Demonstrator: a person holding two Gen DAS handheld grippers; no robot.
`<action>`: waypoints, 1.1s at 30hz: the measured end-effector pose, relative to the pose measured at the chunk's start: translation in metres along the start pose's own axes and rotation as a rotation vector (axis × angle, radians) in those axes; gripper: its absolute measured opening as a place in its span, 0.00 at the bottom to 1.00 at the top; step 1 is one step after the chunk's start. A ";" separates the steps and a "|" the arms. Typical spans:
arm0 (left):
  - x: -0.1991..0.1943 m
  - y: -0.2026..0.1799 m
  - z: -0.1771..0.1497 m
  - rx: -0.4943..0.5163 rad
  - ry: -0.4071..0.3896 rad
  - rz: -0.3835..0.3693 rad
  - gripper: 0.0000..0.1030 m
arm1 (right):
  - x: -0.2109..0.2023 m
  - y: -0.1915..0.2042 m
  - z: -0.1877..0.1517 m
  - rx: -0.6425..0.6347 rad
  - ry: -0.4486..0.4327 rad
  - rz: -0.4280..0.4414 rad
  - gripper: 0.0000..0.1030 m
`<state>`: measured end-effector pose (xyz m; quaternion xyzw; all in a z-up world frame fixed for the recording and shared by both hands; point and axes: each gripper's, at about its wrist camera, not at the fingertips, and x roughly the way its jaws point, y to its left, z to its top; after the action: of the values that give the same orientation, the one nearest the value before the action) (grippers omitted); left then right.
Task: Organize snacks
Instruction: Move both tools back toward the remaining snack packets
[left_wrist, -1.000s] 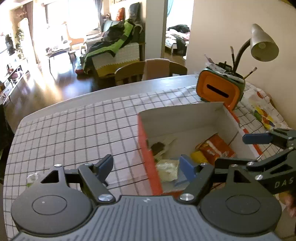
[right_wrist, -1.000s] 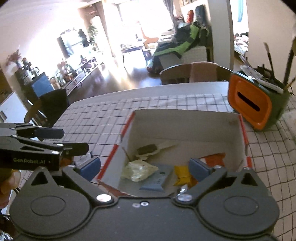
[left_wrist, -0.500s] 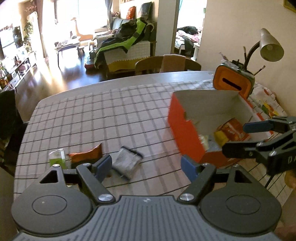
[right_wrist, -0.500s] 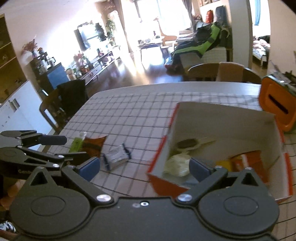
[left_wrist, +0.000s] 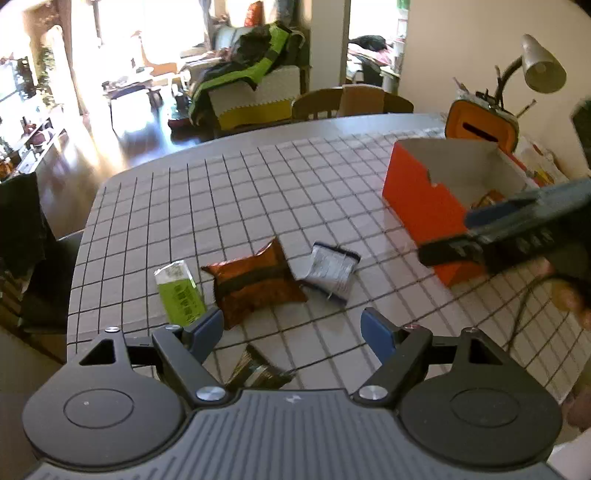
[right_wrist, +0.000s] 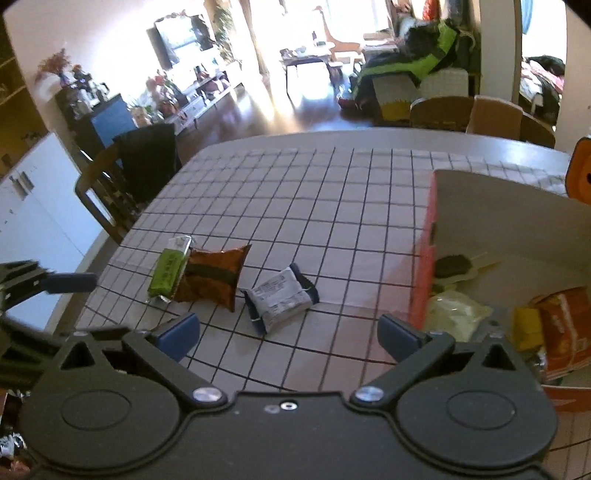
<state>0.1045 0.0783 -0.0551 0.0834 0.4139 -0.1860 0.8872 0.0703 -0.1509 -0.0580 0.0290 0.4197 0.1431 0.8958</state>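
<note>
Snacks (left_wrist: 255, 282) lie below both spread claws, left (left_wrist: 291, 328) and right (right_wrist: 288, 332), hovering.

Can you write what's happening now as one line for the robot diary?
left claw open, empty | right claw open, empty | green, orange, silver packets on cloth | orange box part filled

Three snack packets (left_wrist: 255, 282) lay side by side on the checked tablecloth (left_wrist: 258, 192). The box (left_wrist: 424, 199) stood to their right, with more snacks (right_wrist: 456, 312) inside. A lamp (left_wrist: 543, 66) stood behind the box.
</note>
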 end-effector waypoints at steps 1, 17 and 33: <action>0.002 0.005 -0.003 0.005 0.004 -0.008 0.79 | 0.006 0.003 0.002 0.004 0.006 -0.012 1.00; 0.048 0.049 -0.033 0.103 0.122 -0.099 0.79 | 0.106 0.029 0.029 0.190 0.100 -0.309 0.97; 0.084 0.057 -0.043 0.174 0.234 -0.179 0.79 | 0.180 0.032 0.042 0.323 0.192 -0.453 0.92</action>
<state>0.1459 0.1213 -0.1472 0.1436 0.5026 -0.2886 0.8022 0.2040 -0.0671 -0.1590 0.0630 0.5158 -0.1268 0.8449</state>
